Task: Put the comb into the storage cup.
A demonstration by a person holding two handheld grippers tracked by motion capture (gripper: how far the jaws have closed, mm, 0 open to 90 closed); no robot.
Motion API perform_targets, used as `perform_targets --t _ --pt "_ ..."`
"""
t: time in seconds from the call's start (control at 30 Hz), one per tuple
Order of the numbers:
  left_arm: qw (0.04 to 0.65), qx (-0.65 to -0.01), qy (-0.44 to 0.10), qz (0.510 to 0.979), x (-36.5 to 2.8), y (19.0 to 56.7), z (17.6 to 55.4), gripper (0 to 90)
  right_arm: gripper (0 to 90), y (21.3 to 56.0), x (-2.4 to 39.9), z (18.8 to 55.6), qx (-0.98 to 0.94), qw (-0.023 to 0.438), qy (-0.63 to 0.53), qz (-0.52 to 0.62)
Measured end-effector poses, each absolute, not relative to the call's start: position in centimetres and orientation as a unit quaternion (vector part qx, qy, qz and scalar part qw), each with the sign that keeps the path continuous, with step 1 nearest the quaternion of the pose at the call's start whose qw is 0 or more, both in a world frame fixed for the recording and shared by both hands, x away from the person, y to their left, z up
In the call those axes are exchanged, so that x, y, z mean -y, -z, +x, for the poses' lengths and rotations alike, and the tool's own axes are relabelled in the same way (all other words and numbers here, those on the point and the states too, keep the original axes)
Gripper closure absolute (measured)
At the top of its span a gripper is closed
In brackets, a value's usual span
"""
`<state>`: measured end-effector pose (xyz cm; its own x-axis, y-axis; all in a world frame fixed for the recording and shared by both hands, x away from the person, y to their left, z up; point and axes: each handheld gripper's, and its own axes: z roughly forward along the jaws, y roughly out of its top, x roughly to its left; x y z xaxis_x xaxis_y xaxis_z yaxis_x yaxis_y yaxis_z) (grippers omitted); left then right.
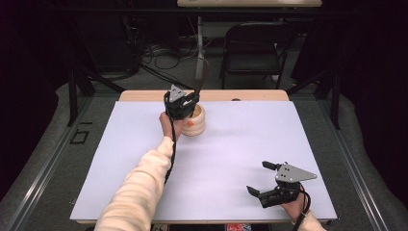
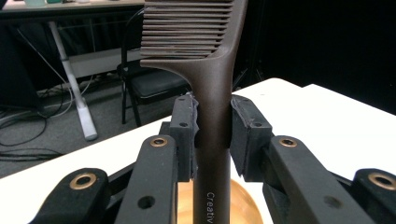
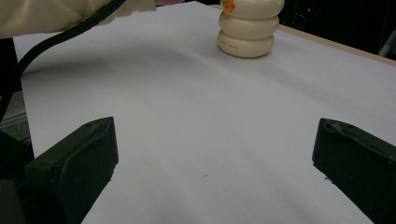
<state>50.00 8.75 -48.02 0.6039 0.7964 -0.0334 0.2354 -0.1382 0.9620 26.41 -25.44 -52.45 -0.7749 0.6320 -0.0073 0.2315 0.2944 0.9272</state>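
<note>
Nearest us, our right gripper (image 1: 267,179) rests on the white table (image 1: 231,159), jaws wide apart. Farther off, our left gripper (image 2: 212,128) clamps the brown comb (image 2: 210,79) upright, teeth uppermost, over the cream holder (image 1: 196,121); the handle's lower end is cut off.

Cream sleeves, black left claw (image 1: 188,107) and right claw (image 1: 262,179), grey three-cornered plates, brass-ringed screws, black cables
</note>
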Motion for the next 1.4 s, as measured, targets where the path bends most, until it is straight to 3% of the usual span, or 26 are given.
perform_targets --t 1.4 --pt "0.501 -0.364 -0.222 0.753 -9.2 50.0 50.7 71.7 0.0 52.5 25.4 26.4 -0.782 0.191 -0.525 0.276"
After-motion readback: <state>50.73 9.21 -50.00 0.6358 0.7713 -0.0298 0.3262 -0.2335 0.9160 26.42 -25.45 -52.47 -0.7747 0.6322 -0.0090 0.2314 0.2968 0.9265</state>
